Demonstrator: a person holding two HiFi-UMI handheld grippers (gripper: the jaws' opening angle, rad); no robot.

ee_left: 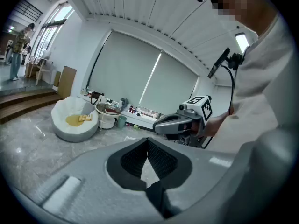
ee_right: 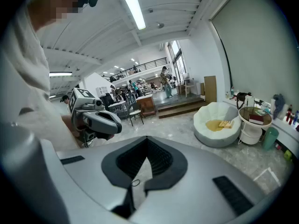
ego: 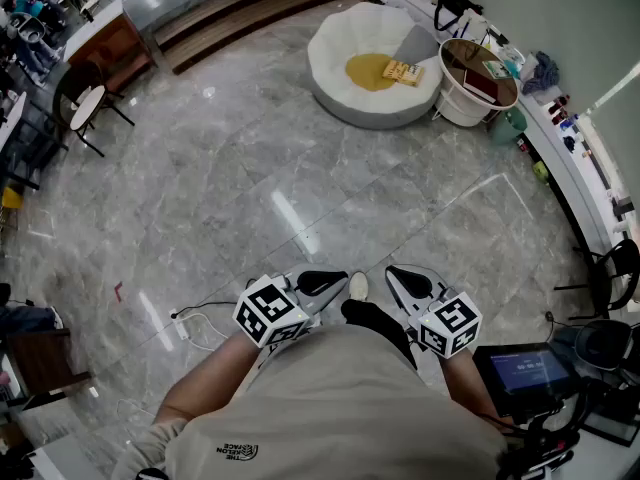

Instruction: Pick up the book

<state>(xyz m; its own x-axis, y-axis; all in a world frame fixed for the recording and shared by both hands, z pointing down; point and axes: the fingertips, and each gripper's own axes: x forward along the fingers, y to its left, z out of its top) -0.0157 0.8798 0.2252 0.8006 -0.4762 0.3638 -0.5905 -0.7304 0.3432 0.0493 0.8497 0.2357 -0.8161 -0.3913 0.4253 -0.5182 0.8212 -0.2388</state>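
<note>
Grey marble floor (ego: 250, 168); the dark red rectangular book (ego: 481, 85) lies far right, untouched. My left gripper (ego: 322, 282) and right gripper (ego: 408, 279) hang near, fingers pressed together, empty.

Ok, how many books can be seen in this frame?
2: a yellow book on the white beanbag, a dark red book on the round side table beside it. Others may be hidden.

The patterned object (ego: 403, 71) lying on the white beanbag (ego: 340, 86) is too small to identify. Just right of the beanbag, the book (ego: 480, 84) on the round table (ego: 458, 108) is too small to read.
</note>
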